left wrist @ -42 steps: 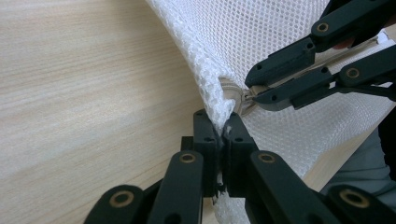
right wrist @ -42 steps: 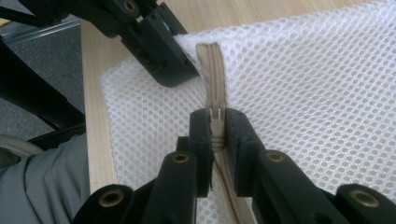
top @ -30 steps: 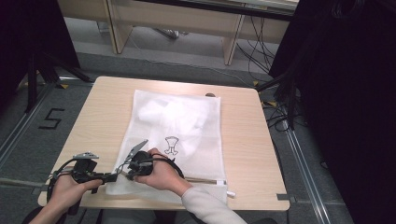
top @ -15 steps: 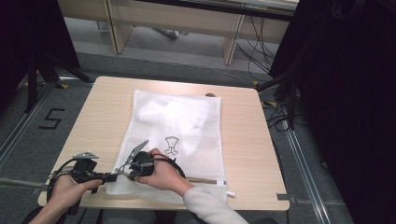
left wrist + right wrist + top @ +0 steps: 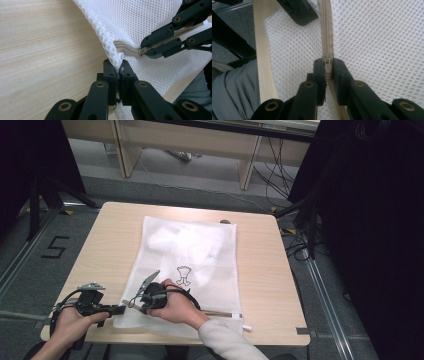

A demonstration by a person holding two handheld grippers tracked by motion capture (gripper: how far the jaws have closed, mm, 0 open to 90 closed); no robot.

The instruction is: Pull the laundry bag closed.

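A white mesh laundry bag [image 5: 200, 262] lies flat on the wooden table [image 5: 260, 270], with white cloth [image 5: 182, 240] inside and a small dark print on it. Its beige zipper [image 5: 220, 313] runs along the near edge. My left gripper [image 5: 121, 309] is shut on the bag's near-left corner; the mesh [image 5: 130, 22] bunches up between its jaws [image 5: 119, 68]. My right gripper [image 5: 135, 302] is just beside it, shut on the zipper pull [image 5: 327, 61] at the end of the zipper [image 5: 326, 27]. In the left gripper view the right gripper [image 5: 143, 50] pinches the slider.
The table's near edge [image 5: 263, 70] lies right under the bag's corner, with a grey trouser leg [image 5: 237, 85] below it. Bare tabletop [image 5: 105, 250] extends left of the bag. The floor beyond holds desk legs [image 5: 247, 167], cables [image 5: 270, 180] and a stand [image 5: 37, 195] at the left.
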